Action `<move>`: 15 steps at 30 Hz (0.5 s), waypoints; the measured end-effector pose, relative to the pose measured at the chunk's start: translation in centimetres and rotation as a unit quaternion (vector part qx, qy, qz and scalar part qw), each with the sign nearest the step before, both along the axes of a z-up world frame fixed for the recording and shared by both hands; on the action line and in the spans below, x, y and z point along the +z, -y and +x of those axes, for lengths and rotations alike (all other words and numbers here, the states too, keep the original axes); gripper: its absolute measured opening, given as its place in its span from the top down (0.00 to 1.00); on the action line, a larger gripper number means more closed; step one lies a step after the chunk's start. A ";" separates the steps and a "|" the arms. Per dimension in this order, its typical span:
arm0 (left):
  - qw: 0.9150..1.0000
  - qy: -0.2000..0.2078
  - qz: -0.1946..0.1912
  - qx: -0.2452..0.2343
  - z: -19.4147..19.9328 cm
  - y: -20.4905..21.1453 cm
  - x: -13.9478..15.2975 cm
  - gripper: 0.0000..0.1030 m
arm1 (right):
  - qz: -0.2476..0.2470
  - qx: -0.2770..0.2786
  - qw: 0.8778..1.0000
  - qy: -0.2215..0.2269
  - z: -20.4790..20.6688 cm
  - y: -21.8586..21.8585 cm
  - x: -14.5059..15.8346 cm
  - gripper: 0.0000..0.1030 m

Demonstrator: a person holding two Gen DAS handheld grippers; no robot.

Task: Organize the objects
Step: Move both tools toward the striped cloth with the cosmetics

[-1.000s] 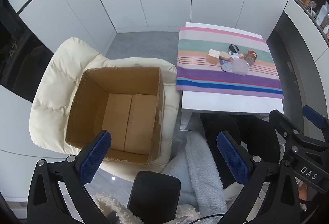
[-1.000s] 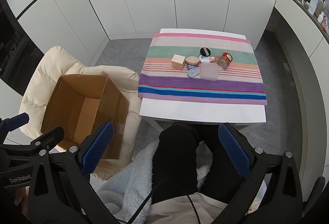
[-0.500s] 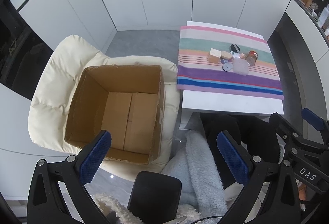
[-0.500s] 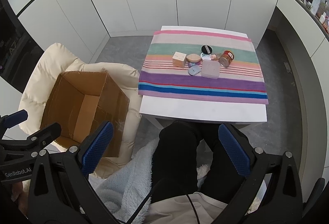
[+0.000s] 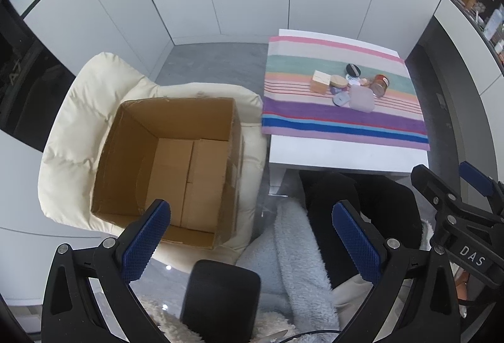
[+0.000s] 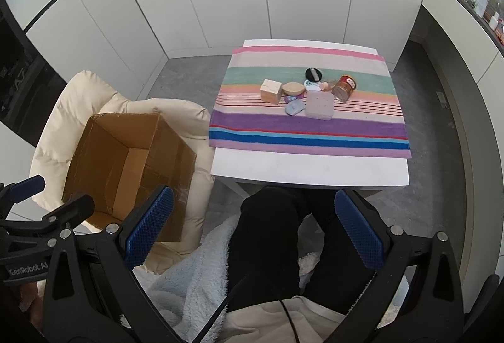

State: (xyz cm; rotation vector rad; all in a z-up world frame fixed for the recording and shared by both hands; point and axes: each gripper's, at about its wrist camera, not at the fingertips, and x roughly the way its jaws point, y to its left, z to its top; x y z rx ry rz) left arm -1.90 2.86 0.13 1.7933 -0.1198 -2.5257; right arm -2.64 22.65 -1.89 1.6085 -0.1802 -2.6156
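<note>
— White cabinet doors stand behind a white table (image 6: 308,168). What lies on it?

— A striped cloth (image 6: 310,125) covers most of it. Near the middle of the cloth is a small group: a wooden cube (image 6: 271,90), a round wooden lid (image 6: 293,88), a black disc (image 6: 313,73), a brown jar (image 6: 344,86), a pale square case (image 6: 319,105) and a light blue piece (image 6: 294,107).

— And the box?

— An open cardboard box (image 5: 170,166) sits on a cream cushion chair (image 5: 72,128), beside the table's left edge. Nothing is inside.

— The tongs?

— The left gripper (image 5: 252,245) and right gripper (image 6: 252,229) are both spread wide, holding nothing, above the person's dark trousers (image 6: 271,242).
</note>
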 end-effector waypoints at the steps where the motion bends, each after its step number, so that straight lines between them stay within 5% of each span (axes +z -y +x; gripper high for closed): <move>1: 1.000 0.000 -0.001 -0.002 0.0 -0.3 0.0 0.00 | 0.000 -0.001 1.000 -0.001 -0.1 -0.3 -0.1 0.00; 15: 0.998 0.034 -0.030 -0.039 -0.8 -10.0 -3.7 0.00 | -0.013 -0.031 0.999 -0.009 0.2 -8.8 -1.9 0.00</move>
